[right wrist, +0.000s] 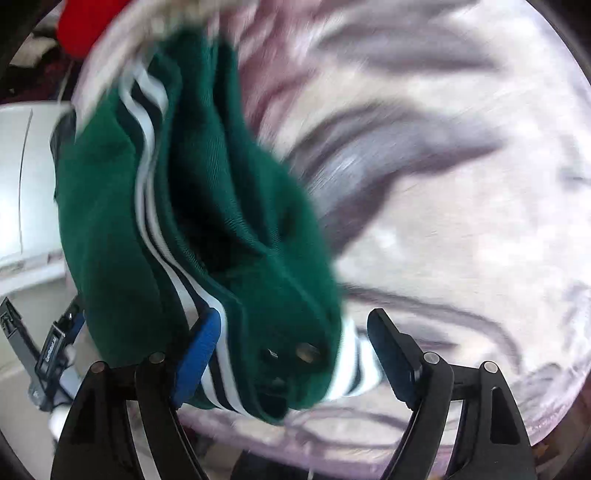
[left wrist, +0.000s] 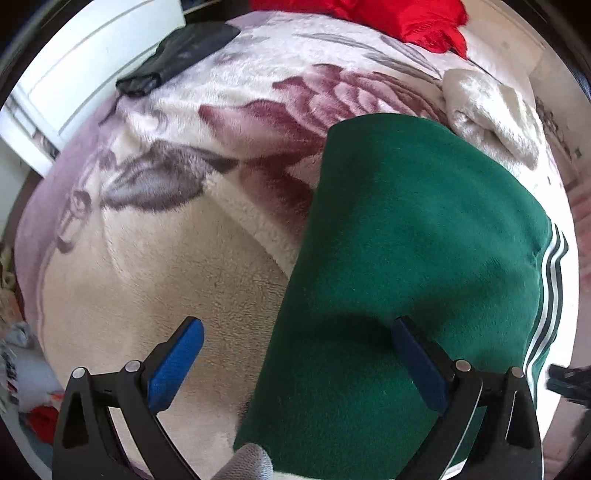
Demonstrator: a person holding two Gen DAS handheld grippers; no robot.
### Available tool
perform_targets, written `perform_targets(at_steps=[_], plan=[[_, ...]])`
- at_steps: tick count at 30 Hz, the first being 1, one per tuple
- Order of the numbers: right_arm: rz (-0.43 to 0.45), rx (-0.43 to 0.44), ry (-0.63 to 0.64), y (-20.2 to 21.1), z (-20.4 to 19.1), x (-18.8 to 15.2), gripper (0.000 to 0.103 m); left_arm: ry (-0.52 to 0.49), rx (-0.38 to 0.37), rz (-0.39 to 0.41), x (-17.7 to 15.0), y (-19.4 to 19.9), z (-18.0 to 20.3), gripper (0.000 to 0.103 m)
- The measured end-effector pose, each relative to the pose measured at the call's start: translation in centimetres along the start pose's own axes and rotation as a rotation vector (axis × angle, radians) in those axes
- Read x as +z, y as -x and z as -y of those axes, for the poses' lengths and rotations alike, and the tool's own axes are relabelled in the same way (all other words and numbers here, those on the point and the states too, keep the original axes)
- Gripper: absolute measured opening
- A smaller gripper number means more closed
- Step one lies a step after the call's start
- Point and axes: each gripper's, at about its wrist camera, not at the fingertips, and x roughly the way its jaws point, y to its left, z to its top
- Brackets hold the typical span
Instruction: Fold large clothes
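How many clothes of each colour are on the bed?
Green: 1, the green garment with white stripes
Red: 1, the red garment at the far edge
Black: 1, the black garment near the far corner
Total: 3, all lying on the flowered blanket

Left gripper (left wrist: pixel 295 363) gapes over green garment (left wrist: pixel 413 280) on floral blanket (left wrist: pixel 166 229).
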Motion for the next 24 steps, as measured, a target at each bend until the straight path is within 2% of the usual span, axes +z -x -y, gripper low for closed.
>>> perform_targets(at_steps=[1,3,5,7,8,9,11,12,15,18,21,23,24], plan=[[0.049,0.013,-0.034,1.3,0.5,-0.9,0.083,-0.012,0.010,0.004,0.0,0.1,0.1,0.103],[0.082,0.120,-0.085,2.3,1.1,-2.2,0.083,-0.036,0.041,0.014,-0.2,0.5,0.6,0.103],[0.022,0.215,-0.084,0.5,0.4,-2.5,0.083,-0.048,0.064,0.024,-0.3,0.7,1.0,0.103],[-0.061,0.247,-0.056,-3.1,-0.8,-2.0,0.083,-0.053,0.082,0.028,-0.4,0.8,1.2,0.103],[-0.095,0.226,-0.070,-5.0,-1.1,-1.8,0.073,-0.053,0.089,0.026,-0.4,0.8,1.3,0.103],[-0.100,0.209,-0.092,-5.6,-1.3,-1.7,0.056,-0.054,0.089,0.023,-0.4,0.8,1.3,0.103],[-0.078,0.254,-0.092,-4.7,-1.2,-1.7,0.029,-0.045,0.072,0.021,-0.3,1.0,1.2,0.103],[-0.069,0.268,-0.073,-3.4,-1.4,-1.9,0.025,-0.041,0.066,0.021,-0.4,1.2,1.2,0.103],[0.002,0.286,-0.016,1.9,-1.8,-3.1,0.022,-0.047,0.066,0.021,-0.5,1.3,1.4,0.103],[0.051,0.252,-0.007,5.2,-1.2,-3.8,0.022,-0.042,0.028,0.026,-0.3,1.4,1.8,0.103],[0.043,0.161,-0.064,3.7,1.5,-3.4,0.022,-0.045,-0.014,0.009,-0.1,0.7,2.6,0.103],[-0.008,0.100,-0.113,-1.1,3.7,-2.7,0.022,-0.068,-0.016,-0.008,-0.2,-0.1,3.3,0.103],[-0.033,0.102,-0.152,-3.0,5.1,-2.1,0.025,-0.083,-0.003,-0.010,-0.2,-0.5,3.7,0.103]])
